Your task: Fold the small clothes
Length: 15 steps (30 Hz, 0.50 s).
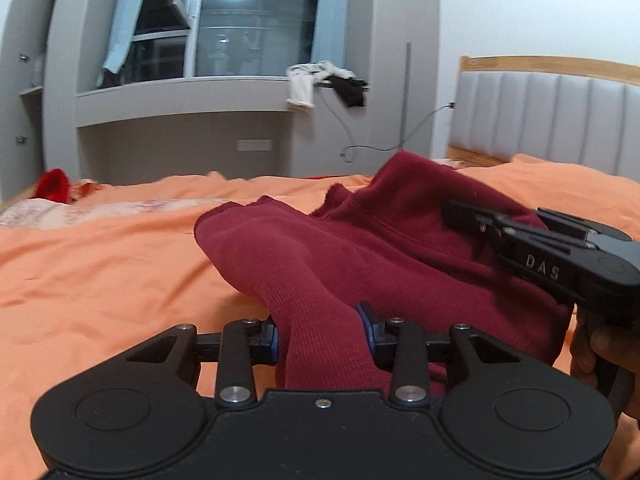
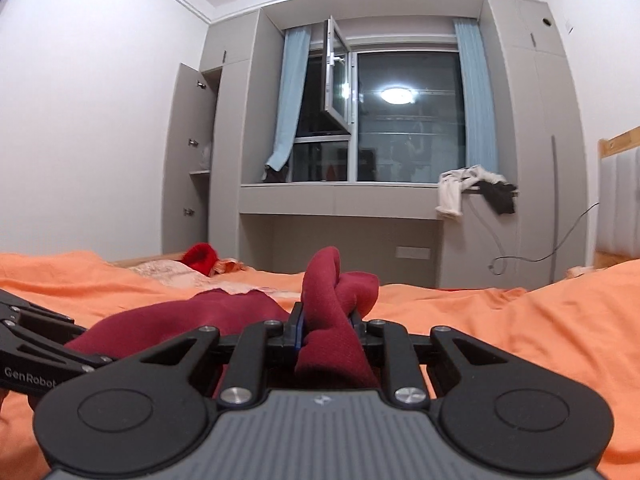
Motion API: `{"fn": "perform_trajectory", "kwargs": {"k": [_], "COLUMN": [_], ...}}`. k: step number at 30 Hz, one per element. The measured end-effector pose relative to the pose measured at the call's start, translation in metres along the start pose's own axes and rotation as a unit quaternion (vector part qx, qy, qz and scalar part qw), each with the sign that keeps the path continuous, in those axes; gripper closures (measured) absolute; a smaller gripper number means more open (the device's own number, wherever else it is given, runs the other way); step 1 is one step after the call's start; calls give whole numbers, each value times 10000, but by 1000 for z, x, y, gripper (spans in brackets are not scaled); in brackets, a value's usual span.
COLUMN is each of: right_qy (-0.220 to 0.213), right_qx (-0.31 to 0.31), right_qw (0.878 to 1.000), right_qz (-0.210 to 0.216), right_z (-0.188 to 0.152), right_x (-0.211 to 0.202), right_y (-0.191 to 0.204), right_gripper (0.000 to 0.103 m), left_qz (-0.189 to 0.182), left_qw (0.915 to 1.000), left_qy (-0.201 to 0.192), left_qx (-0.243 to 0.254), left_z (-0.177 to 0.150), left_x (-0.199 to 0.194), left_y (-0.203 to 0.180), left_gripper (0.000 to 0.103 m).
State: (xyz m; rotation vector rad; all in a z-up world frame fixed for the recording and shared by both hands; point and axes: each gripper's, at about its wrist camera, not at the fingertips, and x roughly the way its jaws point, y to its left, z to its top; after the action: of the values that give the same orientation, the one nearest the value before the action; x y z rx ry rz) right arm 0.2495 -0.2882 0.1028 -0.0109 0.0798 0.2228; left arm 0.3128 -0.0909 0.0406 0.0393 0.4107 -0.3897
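Left wrist view, maroon garment [image 1: 360, 248] pinched between both grippers' fingers [image 1: 370, 330]

Ceiling-lamp glare [image 2: 396, 95], fisheye-warped edges, soft focus

A dark red knitted garment [image 1: 360, 248] is bunched and partly lifted off the orange bedspread [image 1: 100, 264], away from its edges, one fold standing upright, its raw hem loose and wrinkled.

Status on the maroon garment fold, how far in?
Done: no finished fold visible. In hand: left gripper and right gripper each pinch the maroon garment, bunched above the orange bedspread. Left: lay it flat and fold; the red item lies untouched.
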Motion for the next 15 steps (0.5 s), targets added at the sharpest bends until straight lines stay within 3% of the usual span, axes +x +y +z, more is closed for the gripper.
{"fn": "perform_trajectory", "kwargs": {"k": [5, 8, 15], "right_qy": [437, 845, 1631], "right_qx": [-132, -202, 520], "right_qw": [9988, 9962, 9852], "right_qz": [147, 96, 9], "right_z": [-17, -28, -43], "right_x": [45, 61, 71], "right_y": [16, 19, -5], "right_gripper": [82, 82, 76], "left_qz": [285, 263, 385], "left_qw": [9988, 9979, 9974], "left_qy": [334, 518, 615], "left_qx": [-219, -283, -8], "left_z": [-8, -16, -23], "left_x": [11, 14, 16], "left_y": [29, 41, 32], "left_gripper": [64, 64, 60]}}
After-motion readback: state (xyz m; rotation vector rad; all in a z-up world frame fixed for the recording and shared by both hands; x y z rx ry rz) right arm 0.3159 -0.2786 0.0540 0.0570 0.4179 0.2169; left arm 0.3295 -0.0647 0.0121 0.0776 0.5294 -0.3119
